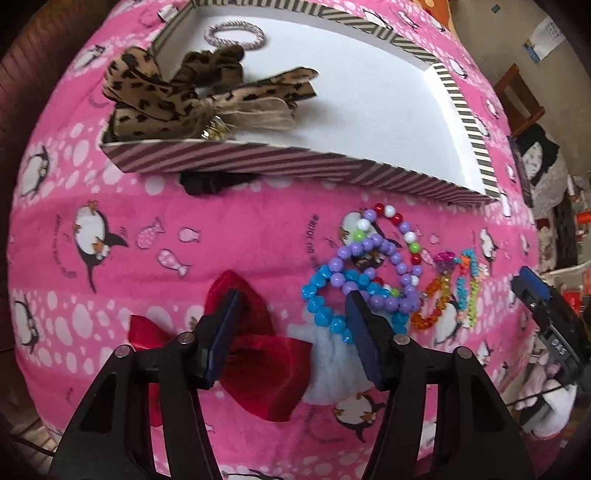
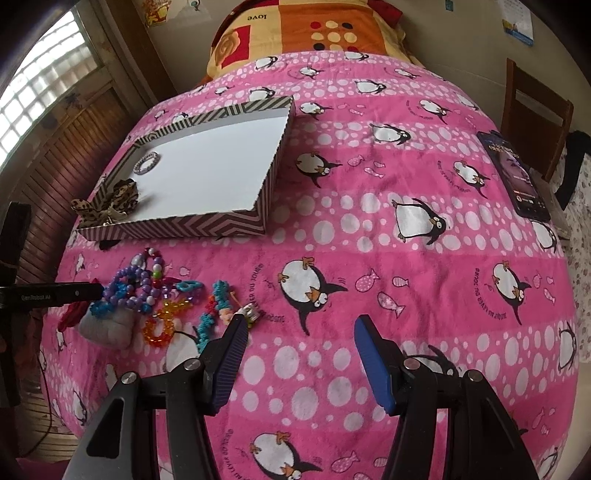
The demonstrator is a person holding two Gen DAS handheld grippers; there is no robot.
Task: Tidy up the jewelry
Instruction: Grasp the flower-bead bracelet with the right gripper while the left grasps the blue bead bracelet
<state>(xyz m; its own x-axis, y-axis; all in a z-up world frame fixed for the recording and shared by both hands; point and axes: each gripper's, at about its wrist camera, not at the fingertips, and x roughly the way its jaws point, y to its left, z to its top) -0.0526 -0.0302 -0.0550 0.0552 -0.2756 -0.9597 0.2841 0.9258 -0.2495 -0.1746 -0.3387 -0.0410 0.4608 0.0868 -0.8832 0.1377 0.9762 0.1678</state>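
A striped shallow box (image 1: 258, 170) (image 2: 177, 230) lies on the pink penguin blanket. Inside it are a leopard-print bow (image 1: 166, 96) (image 2: 110, 206) and a pale braided bracelet (image 1: 234, 35) (image 2: 147, 162). In front of the box lie blue (image 1: 321, 306), purple (image 1: 373, 266) and red-white bead bracelets (image 1: 397, 221), an orange bead bracelet (image 1: 432, 306) (image 2: 162, 328) and a teal one (image 2: 210, 314). A red bow (image 1: 266, 365) lies under my open left gripper (image 1: 291, 314), beside a grey fluffy item (image 1: 332, 365). My right gripper (image 2: 299, 328) is open and empty over bare blanket, right of the jewelry.
A black item (image 1: 210, 182) peeks from under the box's front wall. A phone (image 2: 513, 173) lies at the blanket's far right edge. A small silver piece (image 2: 251, 312) lies by my right gripper's left finger. A wooden chair (image 2: 535, 103) stands at the right, a patterned pillow (image 2: 306, 33) behind.
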